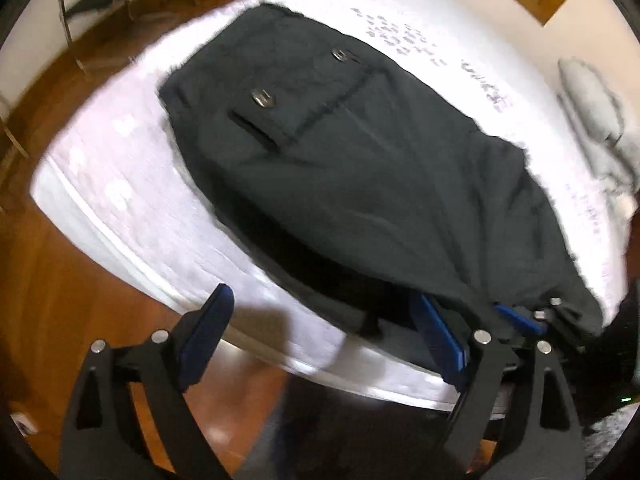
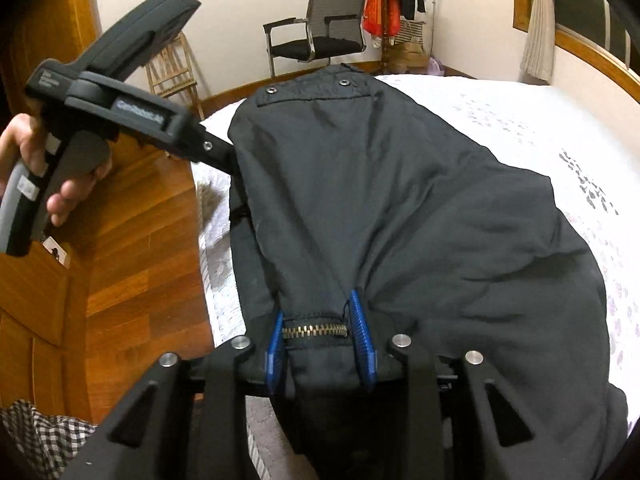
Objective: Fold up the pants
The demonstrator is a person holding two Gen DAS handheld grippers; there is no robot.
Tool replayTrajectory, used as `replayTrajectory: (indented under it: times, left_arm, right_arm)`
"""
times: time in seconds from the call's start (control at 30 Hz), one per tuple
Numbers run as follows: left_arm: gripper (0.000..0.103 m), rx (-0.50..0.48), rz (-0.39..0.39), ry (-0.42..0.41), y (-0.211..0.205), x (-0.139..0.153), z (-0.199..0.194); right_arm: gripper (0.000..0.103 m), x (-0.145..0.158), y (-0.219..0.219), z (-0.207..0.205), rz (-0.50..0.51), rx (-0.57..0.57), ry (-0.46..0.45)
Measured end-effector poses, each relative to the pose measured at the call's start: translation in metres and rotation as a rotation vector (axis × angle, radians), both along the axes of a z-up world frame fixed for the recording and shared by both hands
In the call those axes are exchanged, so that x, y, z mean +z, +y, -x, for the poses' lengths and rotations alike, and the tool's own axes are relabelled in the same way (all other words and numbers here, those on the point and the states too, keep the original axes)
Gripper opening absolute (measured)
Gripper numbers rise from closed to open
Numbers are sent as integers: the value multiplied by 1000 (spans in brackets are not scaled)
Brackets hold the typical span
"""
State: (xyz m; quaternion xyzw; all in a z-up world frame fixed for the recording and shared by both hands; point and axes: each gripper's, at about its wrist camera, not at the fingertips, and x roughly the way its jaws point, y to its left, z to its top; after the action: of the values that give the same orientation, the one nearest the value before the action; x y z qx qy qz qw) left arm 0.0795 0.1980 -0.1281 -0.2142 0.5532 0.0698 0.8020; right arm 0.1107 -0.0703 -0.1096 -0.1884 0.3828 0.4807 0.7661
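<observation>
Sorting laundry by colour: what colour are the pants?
Black pants, with a brass-coloured zipper; right wrist view shows them best.

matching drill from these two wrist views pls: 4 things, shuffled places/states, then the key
Things:
1. pants
2. right gripper
3. left gripper
4. office chair

Places/states:
A. open, nothing between its fingers
B. spread dark over the white bed cover
C. against the far wall, on the wooden floor
D. shut on the fabric at the zipper

Pairs: 1-B, 2-D, 3-A, 4-C
</observation>
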Motion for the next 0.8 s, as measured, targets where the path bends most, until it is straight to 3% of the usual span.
replayTrajectory:
  times: [0.07,0.3,0.43,0.53,0.57,0.7,0.8]
  left_arm:
    - [89,-4,97,-14,-3,-3,3]
    - [89,-43,327,-93,-22,-10,6]
    - [90,-30,345,-98,-33,-18,-11]
    - [89,39,369,-105,-30,-24,-24]
    - [85,60,369,-97,-27,-26,-28]
    - [36,91,322,-69,-19,-33,-42]
    - [25,92,319,-82,-18,-36,-42]
  right_arm:
    - [33,0,-1,2,-3,-3,0]
    - [32,0,-4,4,-9,-8,2]
    - [32,0,-5,1,-14,-10,12]
    - [32,0,-6,2,-12,-7,8]
    - [32,0,-6,2,-12,-7,8]
    - [35,0,-7,1,-16,-8,20]
    - [41,6,-15,0,-42,-20,50]
